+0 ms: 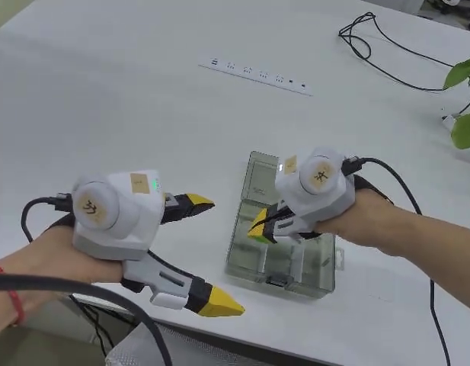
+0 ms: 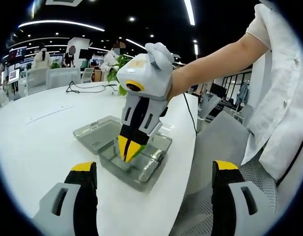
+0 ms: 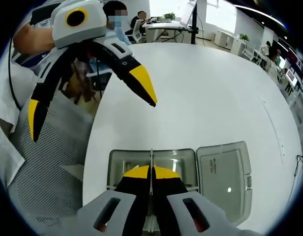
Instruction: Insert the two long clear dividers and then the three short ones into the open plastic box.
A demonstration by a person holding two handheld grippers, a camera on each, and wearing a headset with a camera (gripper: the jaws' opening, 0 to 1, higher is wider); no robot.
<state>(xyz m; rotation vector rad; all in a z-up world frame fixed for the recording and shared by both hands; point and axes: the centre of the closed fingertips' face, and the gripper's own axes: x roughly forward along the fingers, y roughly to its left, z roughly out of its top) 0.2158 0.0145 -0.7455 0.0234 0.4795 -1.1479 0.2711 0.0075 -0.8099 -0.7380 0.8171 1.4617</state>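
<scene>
The open clear plastic box lies near the table's front edge, its lid folded flat on the far side. My right gripper points down into the box base, shut on a thin clear divider that stands on edge between the tips. In the right gripper view the gripper sits over the middle of the base, with the lid to the right. Some clear dividers stand inside. My left gripper hovers open to the left of the box, holding nothing.
A white power strip lies at the back of the table. A black cable loops at the back right beside a green plant. The table's front edge runs just below the box. People sit at far desks.
</scene>
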